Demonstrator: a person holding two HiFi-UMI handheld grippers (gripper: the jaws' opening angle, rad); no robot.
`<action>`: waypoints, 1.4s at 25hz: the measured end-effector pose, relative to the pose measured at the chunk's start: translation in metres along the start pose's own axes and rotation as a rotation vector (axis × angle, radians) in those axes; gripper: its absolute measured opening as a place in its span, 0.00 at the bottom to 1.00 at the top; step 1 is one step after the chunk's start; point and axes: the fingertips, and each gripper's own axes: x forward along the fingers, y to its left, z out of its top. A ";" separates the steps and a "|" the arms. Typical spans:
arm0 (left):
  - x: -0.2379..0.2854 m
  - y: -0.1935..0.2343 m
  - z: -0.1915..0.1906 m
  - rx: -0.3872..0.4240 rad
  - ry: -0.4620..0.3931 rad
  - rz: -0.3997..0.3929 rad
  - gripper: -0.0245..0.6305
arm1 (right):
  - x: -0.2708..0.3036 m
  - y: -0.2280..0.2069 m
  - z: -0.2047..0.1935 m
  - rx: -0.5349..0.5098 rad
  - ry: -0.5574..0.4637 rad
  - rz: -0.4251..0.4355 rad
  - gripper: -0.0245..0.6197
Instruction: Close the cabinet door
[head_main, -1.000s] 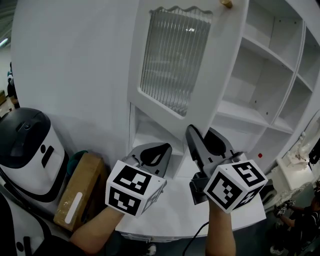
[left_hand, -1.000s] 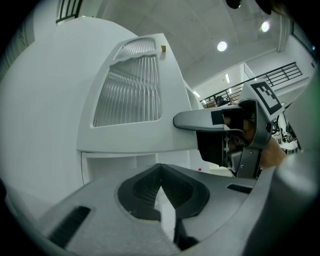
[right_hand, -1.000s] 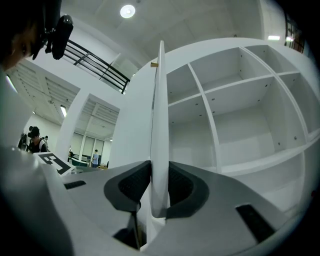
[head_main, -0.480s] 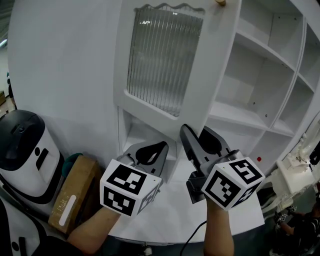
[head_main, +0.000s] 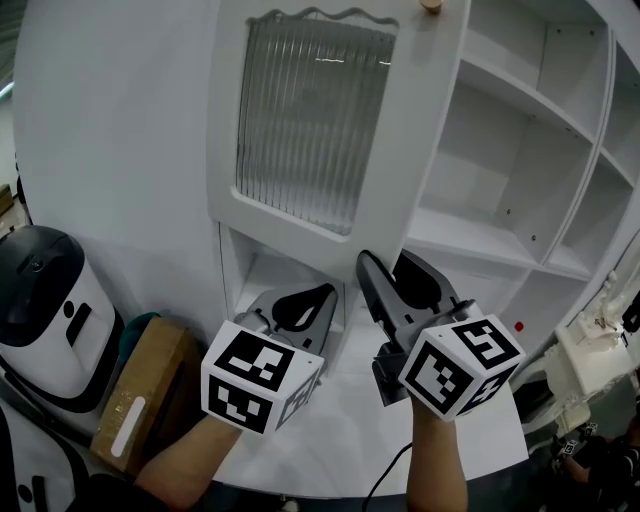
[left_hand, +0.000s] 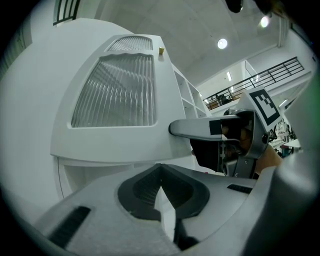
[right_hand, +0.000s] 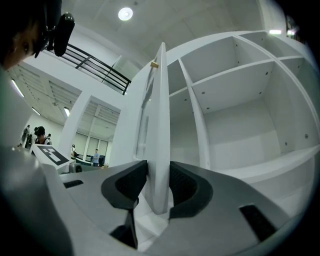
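Observation:
The white cabinet door (head_main: 300, 120) with its ribbed glass panel (head_main: 300, 130) stands swung out from the open shelves (head_main: 520, 130), and a small knob (head_main: 431, 5) shows at its top. My right gripper (head_main: 400, 268) straddles the door's thin lower edge (right_hand: 161, 125). Its jaws have just been opening. The edge stands between the dark pads (right_hand: 184, 186), which sit close beside it without clamping. My left gripper (head_main: 305, 298) hangs shut and empty to the left, below the door's face. In the left gripper view its tips (left_hand: 161, 175) meet, and the right gripper's finger (left_hand: 200, 129) crosses in front of the door.
A black and white appliance (head_main: 40, 310) and a cardboard box (head_main: 140, 385) stand at the lower left beside the cabinet. A white countertop (head_main: 350, 420) juts out below my grippers. White equipment (head_main: 590, 350) sits at the right edge.
The door's frame has slid left in the head view and both grippers have shifted slightly with it. The right gripper's jaws stand wider apart around the door edge.

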 end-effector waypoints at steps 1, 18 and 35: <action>0.003 0.000 0.000 0.001 0.000 0.000 0.05 | 0.001 -0.003 0.000 -0.008 -0.001 -0.004 0.25; 0.044 0.009 -0.011 0.005 0.020 0.016 0.05 | 0.019 -0.046 -0.005 -0.005 -0.008 -0.039 0.32; 0.069 0.020 -0.018 -0.008 0.023 0.031 0.05 | 0.038 -0.077 -0.010 0.019 0.001 -0.045 0.39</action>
